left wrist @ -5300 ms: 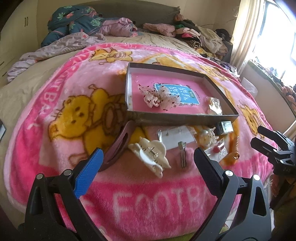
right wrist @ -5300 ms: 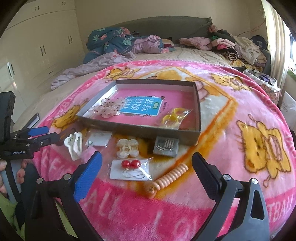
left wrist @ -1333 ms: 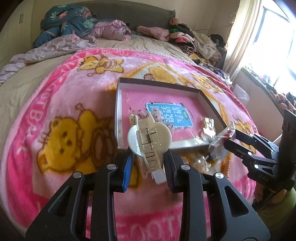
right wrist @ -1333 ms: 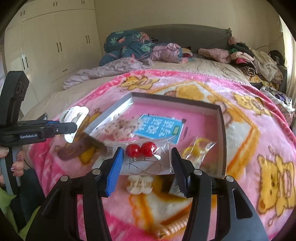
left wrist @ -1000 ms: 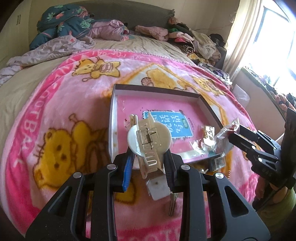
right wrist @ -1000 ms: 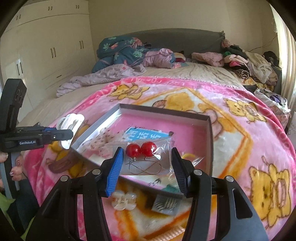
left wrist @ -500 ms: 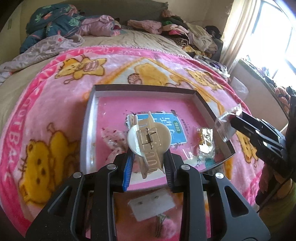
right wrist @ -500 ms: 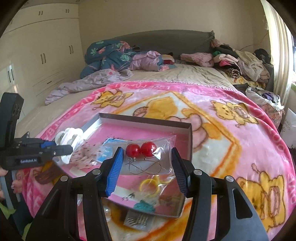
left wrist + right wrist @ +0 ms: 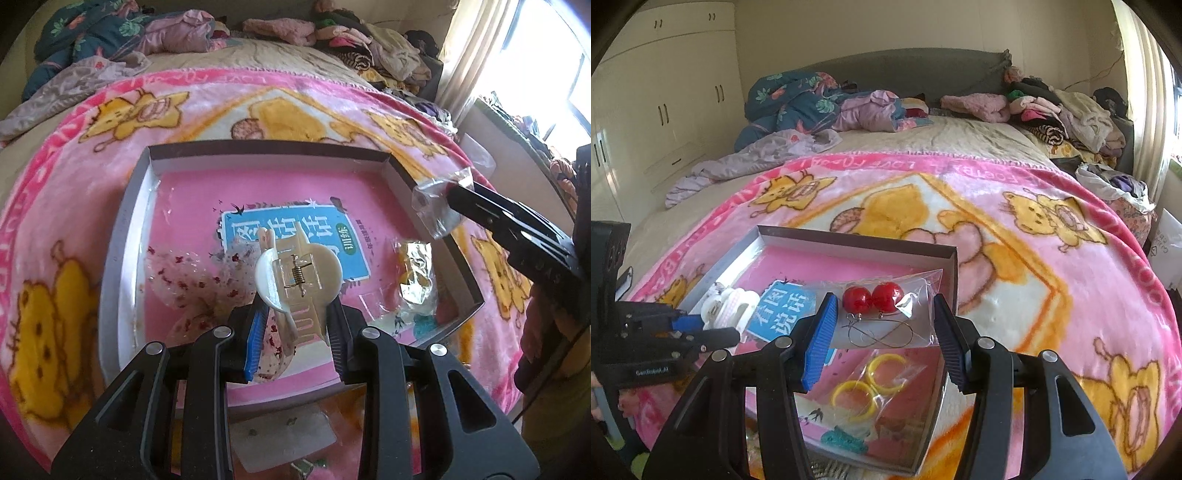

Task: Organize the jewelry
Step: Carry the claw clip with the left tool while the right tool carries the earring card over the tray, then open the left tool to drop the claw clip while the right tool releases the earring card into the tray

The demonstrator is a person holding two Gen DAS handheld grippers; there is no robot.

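My left gripper point(image 9: 295, 332) is shut on a white hair claw clip point(image 9: 299, 284) and holds it above the open grey box point(image 9: 122, 236) with a pink floor. My right gripper point(image 9: 882, 332) is shut on a clear bag of red ball earrings point(image 9: 875, 314), held over the box's right part point(image 9: 951, 280). In the box lie a speckled clear bag point(image 9: 184, 280), a blue label point(image 9: 288, 232) and a bag of yellow rings point(image 9: 868, 384). The right gripper shows in the left wrist view point(image 9: 461, 199), the left gripper in the right wrist view point(image 9: 713, 332).
The box sits on a pink cartoon blanket point(image 9: 1052, 258) on a bed. A white card point(image 9: 284, 439) lies on the blanket in front of the box. Piled clothes point(image 9: 820, 103) lie at the headboard. A wardrobe point(image 9: 646, 110) stands at the left.
Both grippers closed on their items, lifted them off the blanket and moved forward; they are now over the box's inside.
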